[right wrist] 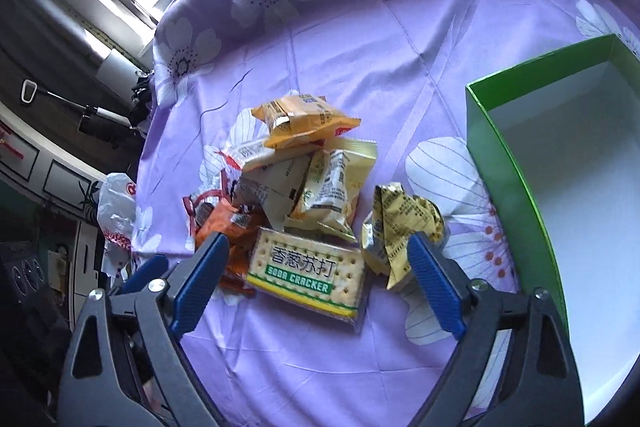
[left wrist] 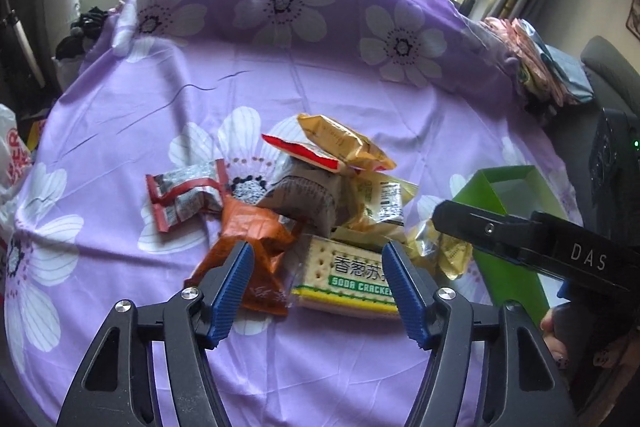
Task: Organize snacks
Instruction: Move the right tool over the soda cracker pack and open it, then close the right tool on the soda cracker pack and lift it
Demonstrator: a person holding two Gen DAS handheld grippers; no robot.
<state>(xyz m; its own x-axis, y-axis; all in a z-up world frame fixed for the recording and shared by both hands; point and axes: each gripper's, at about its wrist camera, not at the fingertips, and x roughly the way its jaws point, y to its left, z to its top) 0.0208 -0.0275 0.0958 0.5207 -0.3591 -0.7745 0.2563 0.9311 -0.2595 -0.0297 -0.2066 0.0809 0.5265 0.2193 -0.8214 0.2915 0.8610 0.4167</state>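
Both the left tool (left wrist: 316,291) and the right tool (right wrist: 316,283) hang open and empty above the soda cracker pack (right wrist: 308,277), which lies just ahead, probably light, brittle, best gripped across its short sides.

The left wrist view looks forward and steeply down along the left hand-held gripper (left wrist: 318,291), whose fingers fill the lower frame, close above the purple flowered worktop (left wrist: 280,75); windows line the top edge. The right wrist view does the same along the right hand-held gripper (right wrist: 316,281), rolled so the window sits upper left. Both share the snack pile (left wrist: 320,187) at centre, with its soda cracker pack (right wrist: 308,277), and the green box (right wrist: 516,163) at the right edge.
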